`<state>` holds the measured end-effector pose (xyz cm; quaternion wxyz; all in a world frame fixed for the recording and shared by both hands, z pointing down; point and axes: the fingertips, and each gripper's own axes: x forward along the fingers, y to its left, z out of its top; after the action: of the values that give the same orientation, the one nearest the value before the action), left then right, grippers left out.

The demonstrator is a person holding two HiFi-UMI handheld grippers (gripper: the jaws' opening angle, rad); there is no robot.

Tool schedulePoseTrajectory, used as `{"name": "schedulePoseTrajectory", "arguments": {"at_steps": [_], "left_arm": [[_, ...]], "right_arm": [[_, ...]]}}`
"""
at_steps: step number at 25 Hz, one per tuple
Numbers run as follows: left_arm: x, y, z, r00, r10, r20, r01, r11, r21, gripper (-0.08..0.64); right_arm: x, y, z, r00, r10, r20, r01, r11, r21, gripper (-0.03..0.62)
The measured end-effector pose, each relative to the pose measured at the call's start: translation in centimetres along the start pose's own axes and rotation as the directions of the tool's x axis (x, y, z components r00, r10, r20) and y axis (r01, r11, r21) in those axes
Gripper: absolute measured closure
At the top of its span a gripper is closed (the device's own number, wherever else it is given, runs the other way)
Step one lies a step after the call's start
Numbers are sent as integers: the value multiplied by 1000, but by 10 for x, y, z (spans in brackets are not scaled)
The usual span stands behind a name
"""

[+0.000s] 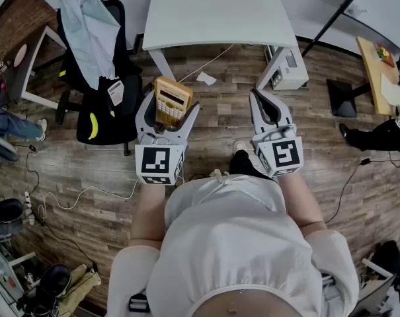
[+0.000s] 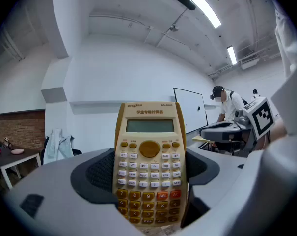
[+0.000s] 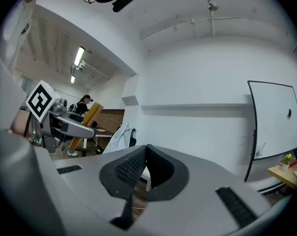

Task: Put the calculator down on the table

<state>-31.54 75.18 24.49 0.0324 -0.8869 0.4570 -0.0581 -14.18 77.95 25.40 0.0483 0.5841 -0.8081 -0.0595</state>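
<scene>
A yellow calculator (image 1: 172, 101) stands upright between the jaws of my left gripper (image 1: 170, 109), which is shut on its two long sides and holds it level over the wooden floor. In the left gripper view the calculator (image 2: 149, 166) faces the camera, keys and display showing, with the dark pads (image 2: 100, 170) against its edges. My right gripper (image 1: 259, 98) hangs beside it on the right, jaws shut with nothing between them; in the right gripper view the right gripper (image 3: 144, 154) shows its pads meeting. The white table (image 1: 213, 12) lies ahead of both grippers.
A black office chair (image 1: 97, 78) draped with pale clothing stands left of the table. A white unit (image 1: 289, 68) sits under the table's right side. A paper scrap (image 1: 205, 78) and cables (image 1: 74, 193) lie on the floor. A wooden desk (image 1: 378, 71) is at far right.
</scene>
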Motion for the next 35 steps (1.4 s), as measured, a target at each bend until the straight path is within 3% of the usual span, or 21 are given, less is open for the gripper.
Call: {"name": "schedulePoseTrajectory", "arguments": {"at_steps": [11,17,23,30,33,35], "left_arm": [[-5,15,0,1000,-6,4,6,1000,-15,155],[-9,26,-5,1000,8,5,-8,1000,-29,155],[14,25,-21,999,42,-12,-42,999,-21,155],[205,89,-21,994,102,-35,-103,994,-26,155],[291,94,-7,991,128,-43,-129,991,-31,155],[380,99,5,989,140,-52,-142,989,-32,155]], "right_arm": [[7,15,2,1000,5,-2,-5,1000,-11,592],[17,16,-3,1000,-27,-7,27,999,44,591],[37,-7,-27,1000,1,-8,-1,999,54,589],[215,-130,-56,998,58,-22,-56,996,70,589],[272,-202,-59,997,76,-24,-74,994,79,589],[331,-271,-65,995,97,-32,-94,993,73,589]]}}
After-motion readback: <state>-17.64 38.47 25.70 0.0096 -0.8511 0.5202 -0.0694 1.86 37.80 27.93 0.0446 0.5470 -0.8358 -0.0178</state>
